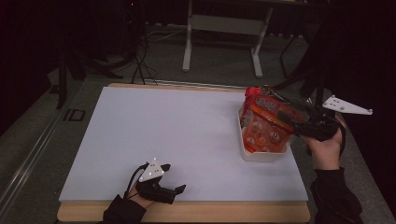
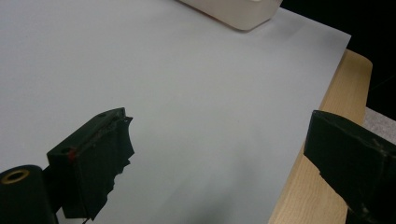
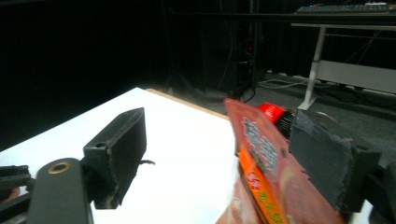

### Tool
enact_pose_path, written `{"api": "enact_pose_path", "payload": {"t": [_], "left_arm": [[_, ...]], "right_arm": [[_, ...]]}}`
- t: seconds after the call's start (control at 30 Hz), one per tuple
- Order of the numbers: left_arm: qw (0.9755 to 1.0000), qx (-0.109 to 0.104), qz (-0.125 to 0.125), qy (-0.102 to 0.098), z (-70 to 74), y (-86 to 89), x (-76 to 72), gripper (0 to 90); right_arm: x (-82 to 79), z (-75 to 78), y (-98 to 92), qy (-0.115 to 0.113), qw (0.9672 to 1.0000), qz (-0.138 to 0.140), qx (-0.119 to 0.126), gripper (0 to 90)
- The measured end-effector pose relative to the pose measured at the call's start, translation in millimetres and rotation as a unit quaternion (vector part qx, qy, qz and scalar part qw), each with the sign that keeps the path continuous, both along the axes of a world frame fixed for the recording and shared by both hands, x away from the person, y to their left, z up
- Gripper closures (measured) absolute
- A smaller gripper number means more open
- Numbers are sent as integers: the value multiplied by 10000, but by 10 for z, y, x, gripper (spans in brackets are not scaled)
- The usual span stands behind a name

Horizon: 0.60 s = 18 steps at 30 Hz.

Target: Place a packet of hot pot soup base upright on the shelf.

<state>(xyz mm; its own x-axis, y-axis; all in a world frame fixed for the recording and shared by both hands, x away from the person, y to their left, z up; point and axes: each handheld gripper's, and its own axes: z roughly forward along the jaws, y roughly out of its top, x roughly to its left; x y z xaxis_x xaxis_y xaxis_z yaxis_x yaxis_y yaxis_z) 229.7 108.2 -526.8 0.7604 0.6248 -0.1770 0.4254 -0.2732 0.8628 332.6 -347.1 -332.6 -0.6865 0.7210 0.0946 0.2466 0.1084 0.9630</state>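
Two grippers were in your hands at the table, whose top (image 1: 177, 126) was a smooth, matte white sheet over a pale wooden board with rounded corners. Your left gripper (image 1: 172, 190) rested low at the near edge of the sheet, and in the left gripper view its two blocky black jaws stood wide apart with nothing between them; the pad of one jaw looked torn and rough at its edge. Your right gripper (image 1: 299, 122) was at the right side of the table, over a white rectangular tub (image 1: 261, 154) with soft rounded corners. A glossy, crinkled orange-red snack bag (image 1: 268, 116) with printed letters leaned out of this tub, tilted toward your right hand (image 1: 327, 147). In the right gripper view the jaws were well apart; the bag lay against the jaw at the right, and the other jaw was clear of it. Behind the bag's upper edge was a small red cap (image 3: 273, 112).
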Motion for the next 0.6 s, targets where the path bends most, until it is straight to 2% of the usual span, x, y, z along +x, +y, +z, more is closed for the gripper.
{"api": "enact_pose_path", "payload": {"t": [0.07, 0.27, 0.4, 0.6], "left_arm": [[10000, -15, -5, 7, -2, 3, -1, 70], [10000, -34, -7, 2, 3, 3, -3, 70], [10000, -12, -7, -22, 7, 4, -8, 70], [10000, 17, -19, -40, 9, -4, -14, 70]], "right_arm": [[-26, 5, 57, -51, 9999, 116, 17, 136], [-106, -3, 221, -70, 9987, 504, -35, 124], [-140, -67, 325, -54, 9979, 623, -147, 124], [-195, -207, 451, -41, 9965, 828, -141, 138]]}}
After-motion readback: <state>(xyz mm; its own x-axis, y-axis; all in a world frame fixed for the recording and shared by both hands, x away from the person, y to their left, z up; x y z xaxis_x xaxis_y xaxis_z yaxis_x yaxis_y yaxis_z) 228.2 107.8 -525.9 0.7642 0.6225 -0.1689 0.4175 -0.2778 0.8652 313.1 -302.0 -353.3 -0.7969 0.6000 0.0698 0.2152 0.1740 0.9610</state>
